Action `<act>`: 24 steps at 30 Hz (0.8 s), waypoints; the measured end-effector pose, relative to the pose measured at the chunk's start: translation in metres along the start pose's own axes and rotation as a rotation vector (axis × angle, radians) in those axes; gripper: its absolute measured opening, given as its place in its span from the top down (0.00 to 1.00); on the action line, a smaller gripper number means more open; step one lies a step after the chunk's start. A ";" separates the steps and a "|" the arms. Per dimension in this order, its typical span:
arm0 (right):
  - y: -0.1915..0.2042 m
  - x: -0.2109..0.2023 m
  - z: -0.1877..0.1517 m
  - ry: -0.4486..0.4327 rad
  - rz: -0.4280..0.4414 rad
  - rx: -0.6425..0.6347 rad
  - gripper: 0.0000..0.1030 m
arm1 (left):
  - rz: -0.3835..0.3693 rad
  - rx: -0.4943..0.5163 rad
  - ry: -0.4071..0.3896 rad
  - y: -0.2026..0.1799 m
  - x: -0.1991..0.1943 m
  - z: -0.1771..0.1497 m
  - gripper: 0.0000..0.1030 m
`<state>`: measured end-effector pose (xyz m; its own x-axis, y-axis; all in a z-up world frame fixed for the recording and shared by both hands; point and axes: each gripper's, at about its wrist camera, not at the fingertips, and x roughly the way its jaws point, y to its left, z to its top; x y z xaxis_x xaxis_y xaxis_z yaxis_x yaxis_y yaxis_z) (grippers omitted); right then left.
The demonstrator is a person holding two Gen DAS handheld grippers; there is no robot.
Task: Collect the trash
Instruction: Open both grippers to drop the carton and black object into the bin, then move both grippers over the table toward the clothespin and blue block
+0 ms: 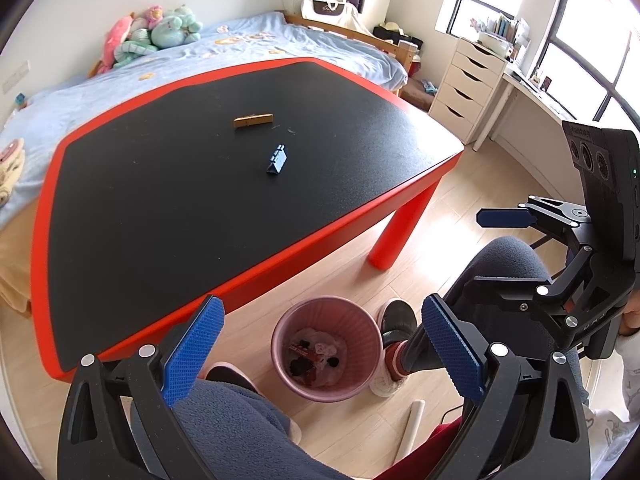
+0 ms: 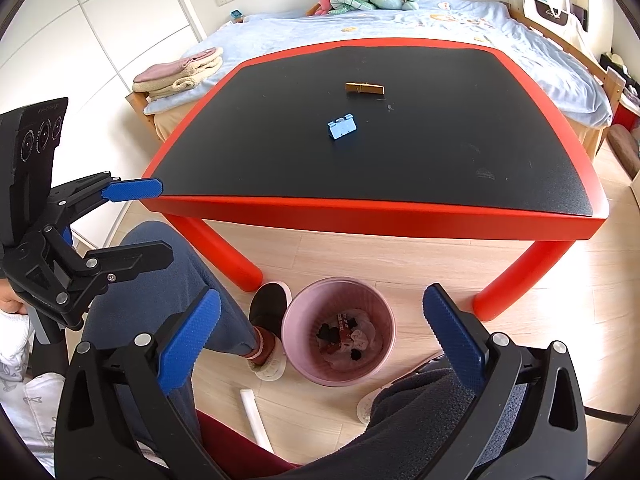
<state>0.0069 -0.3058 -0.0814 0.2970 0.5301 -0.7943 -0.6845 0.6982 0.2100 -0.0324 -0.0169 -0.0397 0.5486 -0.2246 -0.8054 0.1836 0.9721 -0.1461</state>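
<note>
Left wrist view, left hand-held gripper (image 1: 322,346) spread wide, empty, right hand-held gripper (image 2: 322,340) likewise.

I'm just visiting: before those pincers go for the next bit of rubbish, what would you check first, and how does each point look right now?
1. Left gripper open and empty: ok.
2. Right gripper open and empty: ok.
3. Pieces still to collect on the table: a wooden clothespin and a blue clip, lying apart: ok.
4. Pink bin upright on the floor, mouth open, not full: ok.
5. Person's feet beside the bin, not over it: ok.
6. How firmly the clip can be pinched: cannot tell.
</note>
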 end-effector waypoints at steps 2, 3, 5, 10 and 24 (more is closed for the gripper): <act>-0.001 -0.001 0.003 -0.005 0.000 0.004 0.03 | 0.003 0.002 -0.002 0.001 -0.001 0.002 0.07; -0.002 -0.001 0.004 -0.006 0.000 0.004 0.03 | 0.004 0.003 -0.003 0.001 -0.001 0.003 0.07; -0.003 -0.003 0.009 -0.011 -0.002 -0.001 0.03 | 0.005 0.002 -0.007 0.003 -0.001 0.007 0.07; -0.006 -0.010 0.028 -0.041 -0.011 -0.016 0.03 | 0.016 0.010 -0.029 0.006 -0.005 0.019 0.07; -0.020 -0.002 0.106 -0.088 -0.032 -0.079 0.03 | 0.030 0.024 -0.065 0.028 0.006 0.064 0.07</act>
<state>0.0903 -0.2700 -0.0239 0.3747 0.5505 -0.7460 -0.7231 0.6771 0.1364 0.0282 0.0049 -0.0114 0.6059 -0.1996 -0.7700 0.1854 0.9768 -0.1074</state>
